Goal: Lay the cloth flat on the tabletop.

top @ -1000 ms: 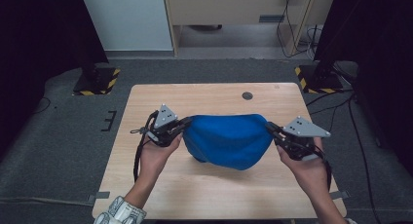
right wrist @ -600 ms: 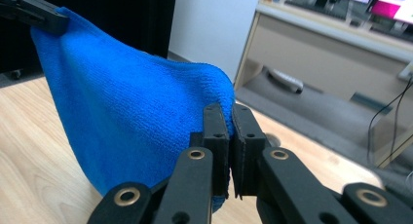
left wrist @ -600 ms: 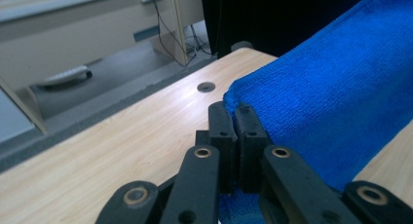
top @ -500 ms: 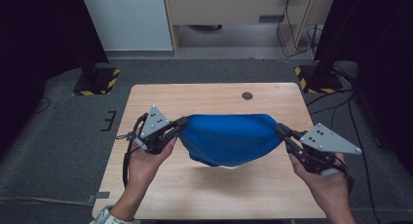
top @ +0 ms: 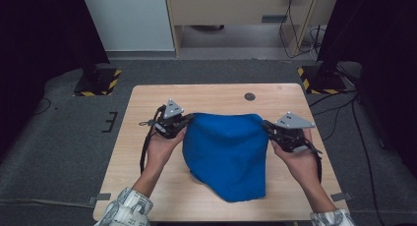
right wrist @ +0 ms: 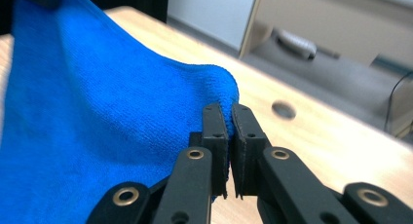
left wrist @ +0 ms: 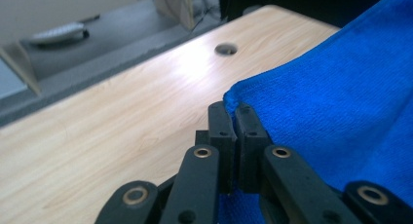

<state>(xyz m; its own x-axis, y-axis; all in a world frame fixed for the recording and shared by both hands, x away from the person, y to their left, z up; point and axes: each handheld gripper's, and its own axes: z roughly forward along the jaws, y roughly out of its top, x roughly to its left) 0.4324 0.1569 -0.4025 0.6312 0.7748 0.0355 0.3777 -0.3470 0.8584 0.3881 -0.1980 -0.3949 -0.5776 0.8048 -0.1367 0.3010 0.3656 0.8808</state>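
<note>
You have the blue cloth [top: 226,155] stretched between your two hands, its far edge lifted and its near end trailing on the surface [top: 147,108]. This looks like the spreading or folding step. Your left gripper [top: 186,121] has its jaws pinched tight on one far corner, and your right gripper [top: 268,126] is clamped the same way on the other. Next, lower both corners evenly, keeping the edge taut so no wrinkles form.

Plain blue cloth [top: 227,155], pale wood table [top: 147,108]
</note>
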